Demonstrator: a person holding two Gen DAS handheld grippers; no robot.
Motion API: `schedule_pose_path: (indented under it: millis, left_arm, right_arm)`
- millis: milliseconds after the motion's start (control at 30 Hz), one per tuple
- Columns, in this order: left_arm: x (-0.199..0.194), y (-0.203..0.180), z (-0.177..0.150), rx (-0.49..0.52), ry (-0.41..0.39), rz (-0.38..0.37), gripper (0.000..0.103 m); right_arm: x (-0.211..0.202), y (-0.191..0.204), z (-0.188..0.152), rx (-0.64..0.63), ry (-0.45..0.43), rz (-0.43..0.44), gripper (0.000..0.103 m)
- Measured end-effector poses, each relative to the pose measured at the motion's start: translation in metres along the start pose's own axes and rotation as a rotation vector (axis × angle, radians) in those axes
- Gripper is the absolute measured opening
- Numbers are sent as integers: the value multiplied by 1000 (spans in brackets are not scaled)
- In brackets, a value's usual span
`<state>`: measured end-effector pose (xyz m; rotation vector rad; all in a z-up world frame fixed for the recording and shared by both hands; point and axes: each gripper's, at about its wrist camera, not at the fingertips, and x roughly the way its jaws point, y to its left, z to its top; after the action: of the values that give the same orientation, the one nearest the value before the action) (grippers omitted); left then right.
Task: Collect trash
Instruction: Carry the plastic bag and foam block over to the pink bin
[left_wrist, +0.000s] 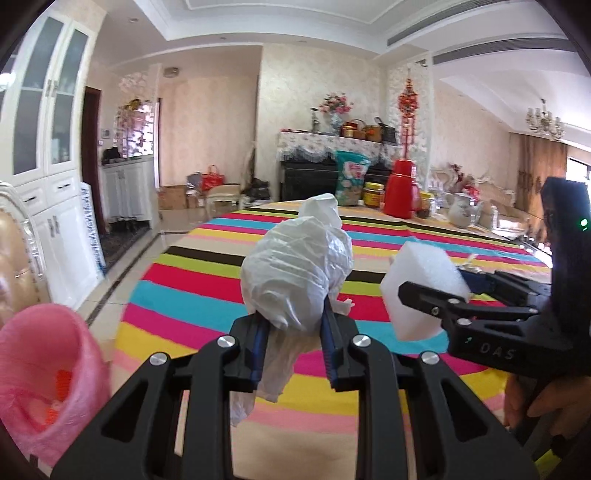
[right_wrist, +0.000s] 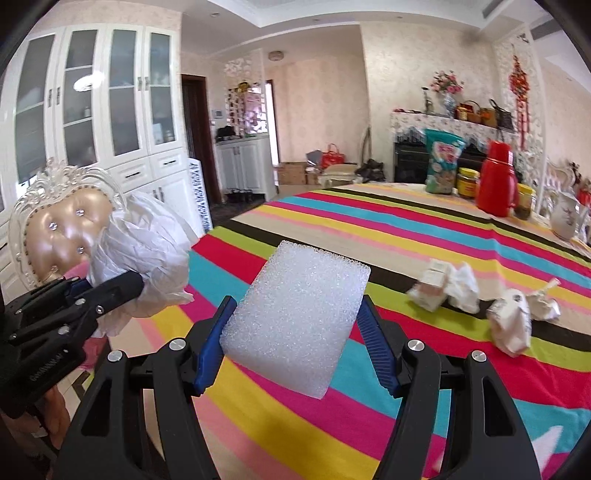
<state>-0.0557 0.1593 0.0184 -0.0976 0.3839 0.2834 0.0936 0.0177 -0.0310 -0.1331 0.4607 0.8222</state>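
While my left gripper (left_wrist: 293, 325) pinches the white bag (left_wrist: 295, 269) and my right gripper (right_wrist: 295, 332) clamps the foam (right_wrist: 295, 317), both held above the near table (left_wrist: 192, 295), I should keep both grips firm, carry them left to the pink bin (left_wrist: 48, 373), and release over its mouth.

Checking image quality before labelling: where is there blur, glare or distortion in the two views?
Left wrist view: pink bin bag at the lower left is blurred, window light at right washes out, walls bow. Right wrist view: crumpled trash on the striped tablecloth is smeared, cabinet glass glares, foam block is sharp.
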Motion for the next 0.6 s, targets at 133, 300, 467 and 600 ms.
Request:
schedule_pose_path:
  millis: [133, 300, 467, 600]
  left_arm:
    - [-16, 29, -8, -30, -7, 63, 25]
    - [-28, 68, -10, -62, -5, 124, 25]
    - [-40, 102, -11, -82, -6, 200, 26]
    - [-54, 135, -17, -97, -7, 288, 26]
  right_arm:
    - [6, 26, 3, -44, -14, 40, 63]
    - [16, 58, 8, -84, -22, 116, 63]
    - [32, 86, 12, -102, -14, 177, 64]
    - [45, 113, 15, -127, -3, 231, 64]
